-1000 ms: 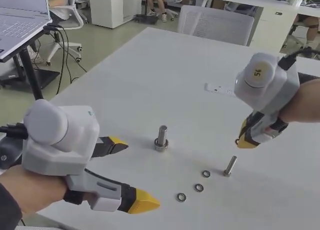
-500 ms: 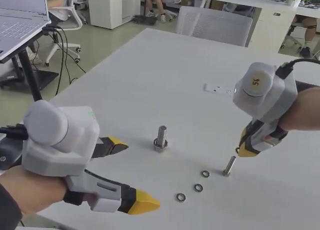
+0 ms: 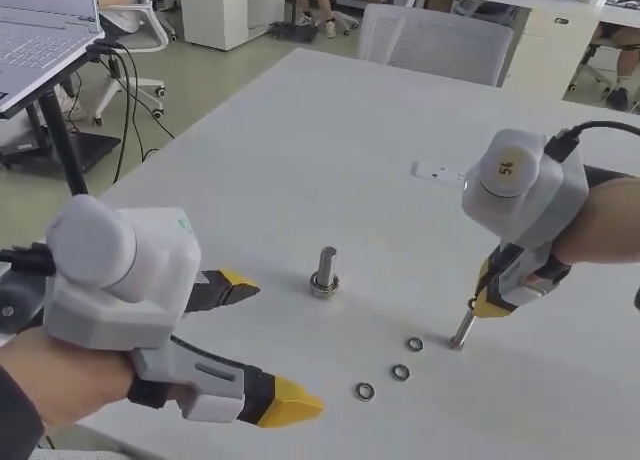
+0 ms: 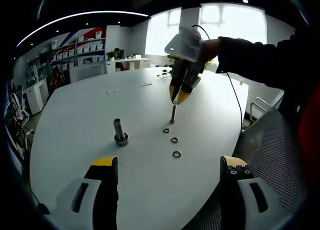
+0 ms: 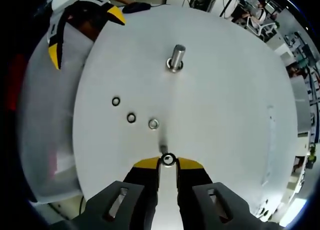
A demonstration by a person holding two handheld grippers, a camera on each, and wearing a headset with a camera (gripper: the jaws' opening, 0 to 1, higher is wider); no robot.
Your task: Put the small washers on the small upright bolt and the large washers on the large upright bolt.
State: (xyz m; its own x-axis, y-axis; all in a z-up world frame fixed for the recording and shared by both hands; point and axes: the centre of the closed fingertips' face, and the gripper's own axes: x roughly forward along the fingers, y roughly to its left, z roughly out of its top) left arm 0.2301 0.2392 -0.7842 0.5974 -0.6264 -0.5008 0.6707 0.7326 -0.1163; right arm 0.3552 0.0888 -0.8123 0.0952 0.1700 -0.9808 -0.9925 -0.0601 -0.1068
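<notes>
Right gripper [image 3: 489, 306]: points down, jaws nearly closed on a small washer [image 5: 168, 160] pinched between the yellow tips. In the left gripper view the tips sit directly over the top of the small bolt [image 3: 462, 329]. Cannot tell whether the washer touches the bolt end.

Small bolt: upright on the white desk [image 3: 300, 150], right of centre.

Large bolt [image 3: 326, 271]: upright, well apart to the left of the small one, with a ring around its foot. Cannot tell whether that ring is a washer or the bolt's own head.

Loose washers [image 3: 400, 372]: three, flat on the desk in a slanting row, the end one just beside the small bolt's base.

Left gripper [image 3: 262, 345]: low at the near desk edge, jaws spread wide, holding nothing, aimed toward the bolts.
</notes>
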